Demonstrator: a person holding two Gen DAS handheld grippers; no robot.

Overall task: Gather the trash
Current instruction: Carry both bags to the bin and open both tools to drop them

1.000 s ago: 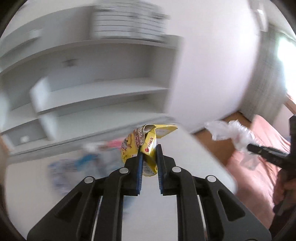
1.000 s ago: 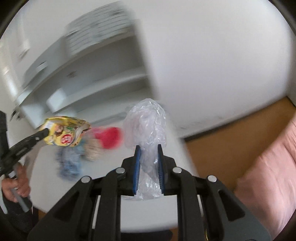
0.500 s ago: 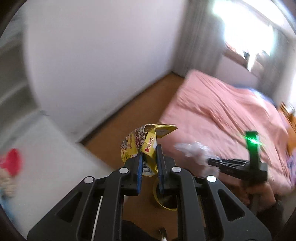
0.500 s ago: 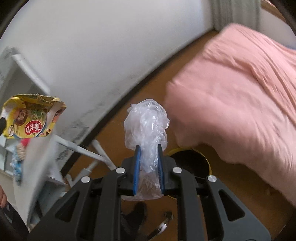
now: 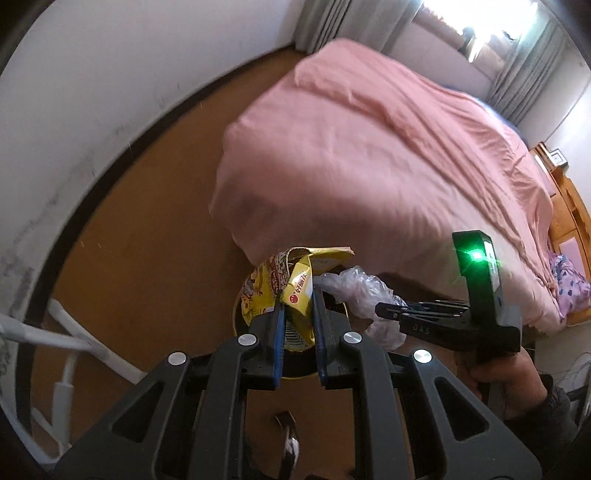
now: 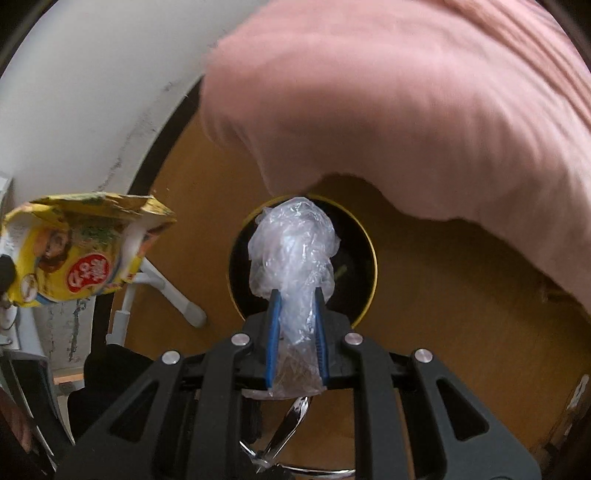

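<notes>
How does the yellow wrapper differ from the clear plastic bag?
The yellow wrapper is opaque and printed; the clear plastic bag is see-through and plain. The wrapper sits in the left hand-held gripper, the bag in the right hand-held gripper. Both are crumpled and held above the dark bin.

Pink bedspread (image 5: pixel 388 155) (rumpled) over brown floor (image 5: pixel 147 236); grey curtains (image 5: pixel 332 18).

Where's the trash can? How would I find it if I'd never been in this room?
Find the big pink bed, then look down at the brown floor by its hanging corner. The trash can sits there: round, black inside, with a thin yellow rim, unlike the white metal legs nearby.
</notes>
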